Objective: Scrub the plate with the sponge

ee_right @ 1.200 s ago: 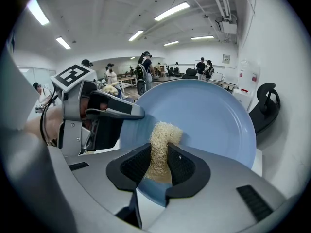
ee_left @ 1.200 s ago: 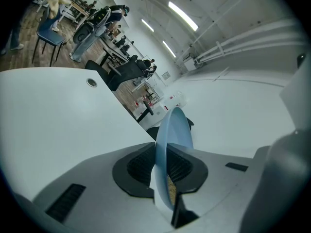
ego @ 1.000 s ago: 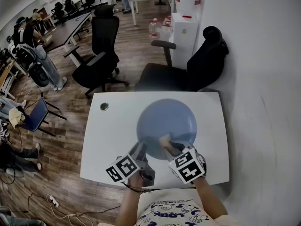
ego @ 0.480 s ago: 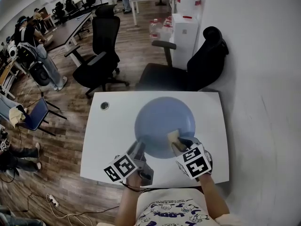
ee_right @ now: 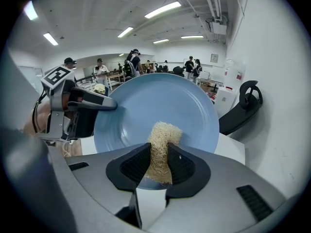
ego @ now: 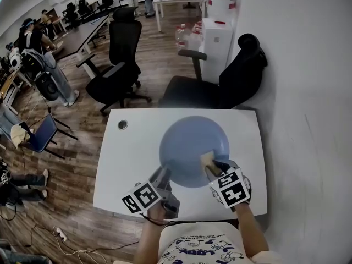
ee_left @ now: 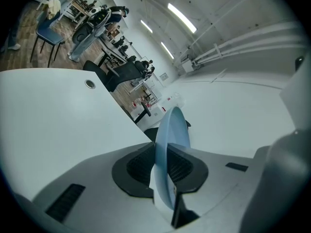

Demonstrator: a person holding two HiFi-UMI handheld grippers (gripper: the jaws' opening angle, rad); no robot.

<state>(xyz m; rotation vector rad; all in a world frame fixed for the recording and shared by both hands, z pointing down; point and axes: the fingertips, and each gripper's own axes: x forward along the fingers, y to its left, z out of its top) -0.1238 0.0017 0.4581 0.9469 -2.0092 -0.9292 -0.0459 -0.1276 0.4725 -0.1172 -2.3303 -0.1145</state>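
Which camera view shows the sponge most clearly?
The right gripper view: the sponge fills the middle, clamped in the right gripper, against the plate. The head view shows it small, on the plate. The left gripper view does not show it.

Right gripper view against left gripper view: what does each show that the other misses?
Only the right gripper view shows the beige fibrous sponge pinched in the right gripper against the face of the round blue plate, and the left gripper from outside. Only the left gripper view shows the round hole in the white table and its own jaws clamping the plate's rim edge-on. Both show the plate and table.
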